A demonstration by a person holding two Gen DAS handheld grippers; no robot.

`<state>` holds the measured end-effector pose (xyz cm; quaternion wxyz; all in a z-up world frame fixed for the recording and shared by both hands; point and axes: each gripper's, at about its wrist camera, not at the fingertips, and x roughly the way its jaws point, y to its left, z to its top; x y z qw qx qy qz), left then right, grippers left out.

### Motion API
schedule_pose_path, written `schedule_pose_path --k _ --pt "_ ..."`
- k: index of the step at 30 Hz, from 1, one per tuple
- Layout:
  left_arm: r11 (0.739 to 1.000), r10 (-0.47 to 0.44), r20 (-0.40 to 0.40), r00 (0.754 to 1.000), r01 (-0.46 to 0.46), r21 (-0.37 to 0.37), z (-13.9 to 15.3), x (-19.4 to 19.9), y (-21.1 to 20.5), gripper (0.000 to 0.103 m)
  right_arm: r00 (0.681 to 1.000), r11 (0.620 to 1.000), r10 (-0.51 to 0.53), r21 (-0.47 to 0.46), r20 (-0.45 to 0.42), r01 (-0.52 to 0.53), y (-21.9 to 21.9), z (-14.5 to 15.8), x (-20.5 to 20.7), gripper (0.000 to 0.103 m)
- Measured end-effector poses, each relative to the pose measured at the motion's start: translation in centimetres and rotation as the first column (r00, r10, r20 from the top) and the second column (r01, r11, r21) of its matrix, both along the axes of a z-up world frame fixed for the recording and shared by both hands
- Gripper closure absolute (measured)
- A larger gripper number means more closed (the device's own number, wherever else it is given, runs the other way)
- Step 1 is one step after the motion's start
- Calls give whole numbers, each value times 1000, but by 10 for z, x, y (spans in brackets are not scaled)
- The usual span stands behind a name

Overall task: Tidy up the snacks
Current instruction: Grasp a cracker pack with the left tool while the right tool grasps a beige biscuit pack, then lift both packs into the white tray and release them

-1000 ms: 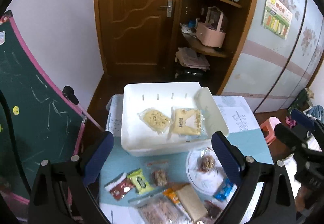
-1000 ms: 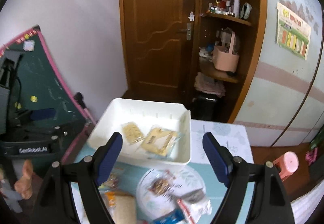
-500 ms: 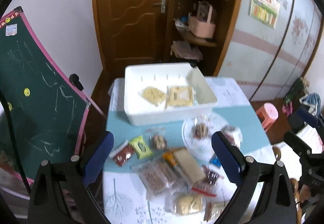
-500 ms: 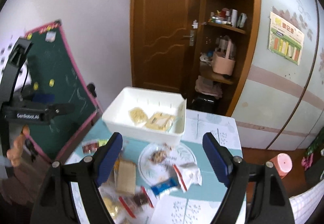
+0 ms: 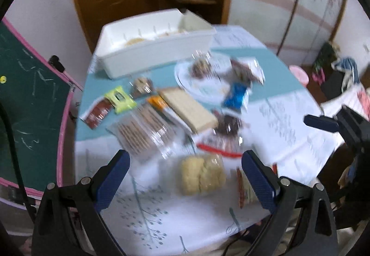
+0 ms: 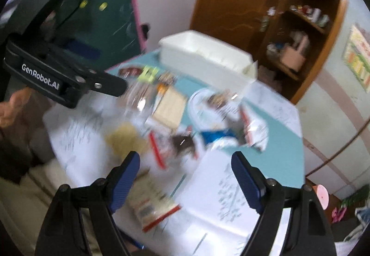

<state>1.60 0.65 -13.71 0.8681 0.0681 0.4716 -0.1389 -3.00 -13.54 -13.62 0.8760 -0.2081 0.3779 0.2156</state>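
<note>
Both views are smeared with motion, so most wrappers on the table (image 5: 143, 216) can't be read, only their colours made out. From the left wrist, the left gripper (image 5: 185, 177) stands wide open with nothing in it, hanging above a pale yellow packet (image 5: 201, 175); a red-edged packet (image 5: 245, 184) by its right finger is half hidden behind the blue pad. The white bin (image 5: 159, 45) sits at the far end of the table, its near wall hiding most of what lies inside. Between it and the gripper lie a clear tray of biscuits (image 5: 143, 131), a tan slab (image 5: 189, 108), a green packet (image 5: 120, 100) and a plate (image 5: 203, 84). The right wrist shows the right gripper (image 6: 185, 177), jaws spread wide and empty, over a blurred dark packet (image 6: 180, 142), with the other tool's black body crossing its upper left corner. Only this view catches a flat printed packet (image 6: 152, 202) near the table's front edge.
</note>
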Motion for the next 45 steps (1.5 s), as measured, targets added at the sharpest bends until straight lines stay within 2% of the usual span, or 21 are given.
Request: schedule_pose_path --k 5,7,13,16,18,19,20,22,27,30,33,36,38,42,43,45 --pt "1000 -20 -90 996 22 17 -42 0 -12 6 994 996 88 -4 -67 -88 -2 -34 1 21" --pt "999 -11 -116 993 15 30 -55 1 -14 6 984 992 127 -3 -124 -128 -2 -50 5 21" --pt "1000 7 -170 986 -4 13 -75 9 -14 6 955 971 228 -20 -191 -236 7 -79 1 21" --pt "1000 11 -187 982 -8 13 -81 14 -16 6 948 969 239 -14 -211 -248 11 -88 4 21" --pt "1000 14 -197 980 -12 12 -84 17 -16 6 944 974 225 20 -240 -227 10 -89 11 21" --pt "1000 14 -204 979 -12 10 -86 19 -17 6 941 977 213 39 -261 -211 8 -90 16 26" --pt "1000 15 -210 978 -13 9 -87 20 -17 6 944 981 195 58 -266 -187 5 -89 19 36" --pt "1000 16 -221 975 -15 9 -91 23 -18 6 951 987 159 59 -264 -149 -2 -87 25 45" --pt "999 41 -253 967 -41 5 -102 29 -19 6 964 998 -16 51 -265 30 -23 -86 38 47" --pt "997 70 -273 959 -74 -5 -110 33 -18 6 960 993 -79 63 -267 99 -27 -86 38 47" --pt "997 78 -258 963 -82 -5 -110 32 -21 8 958 987 -128 62 -256 148 -25 -88 36 46" --pt "996 86 -220 972 -86 9 -109 29 -23 20 955 984 -147 64 -259 169 -26 -88 38 46" --pt "997 77 -209 975 -80 -7 -106 25 -23 35 950 983 -156 54 -269 177 -25 -88 41 46" --pt "997 76 -202 976 -78 -4 -100 24 -23 38 939 977 -191 32 -286 209 -21 -88 46 50" --pt "997 78 -196 978 -80 -5 -98 23 -22 39 937 977 -195 29 -288 213 -20 -88 47 54" --pt "996 81 -161 984 -85 -15 -88 19 -19 39 931 974 -202 33 -303 222 -21 -87 46 57"
